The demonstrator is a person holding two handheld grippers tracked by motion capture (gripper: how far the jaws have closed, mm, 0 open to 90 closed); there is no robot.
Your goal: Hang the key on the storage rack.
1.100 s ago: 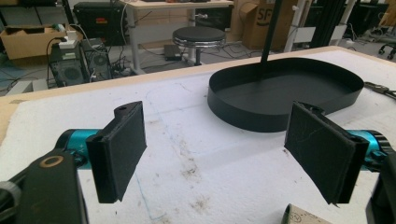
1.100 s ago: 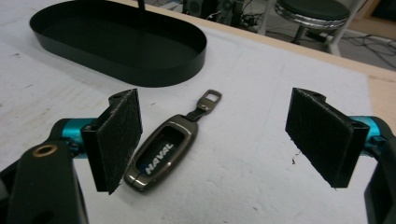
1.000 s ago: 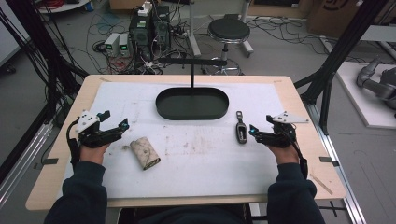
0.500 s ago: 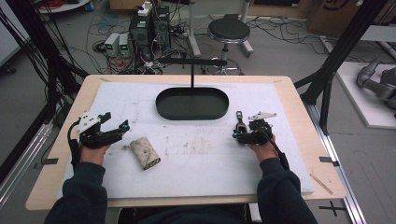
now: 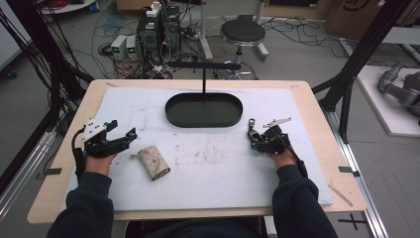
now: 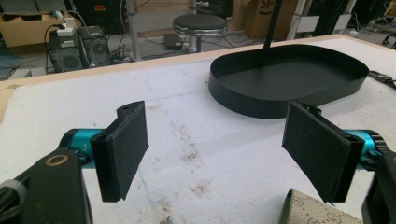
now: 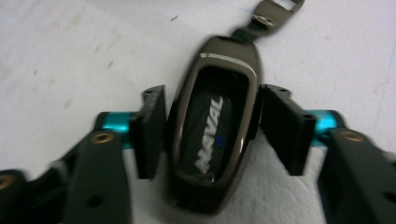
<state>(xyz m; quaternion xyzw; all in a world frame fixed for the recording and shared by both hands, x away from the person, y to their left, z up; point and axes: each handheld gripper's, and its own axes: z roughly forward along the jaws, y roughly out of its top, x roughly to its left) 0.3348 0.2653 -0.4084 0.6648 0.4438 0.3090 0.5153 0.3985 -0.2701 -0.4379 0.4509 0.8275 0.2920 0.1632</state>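
A dark glossy key fob (image 7: 212, 93) with white lettering lies on the white mat, its metal ring pointing away from me. My right gripper (image 7: 212, 133) has a black pad against each long side of the fob and is shut on it. In the high view the right gripper (image 5: 257, 141) sits at the mat's right, with the fob's ring end (image 5: 251, 124) poking out toward the tray. My left gripper (image 5: 124, 130) rests at the left of the mat, open, with nothing between its pads (image 6: 123, 149). A beige patterned roll (image 5: 153, 162) lies just right of it.
A black oval tray (image 5: 171, 110) with an upright post stands at the back middle of the mat, and its near wall (image 6: 280, 105) is ahead of the left gripper. The roll's corner (image 6: 317, 212) lies under the left gripper's right jaw. Cables and a stool are beyond the table.
My right gripper has slid left from the mat's right edge to the key fob and now has it between its pads. The left gripper has stayed put.
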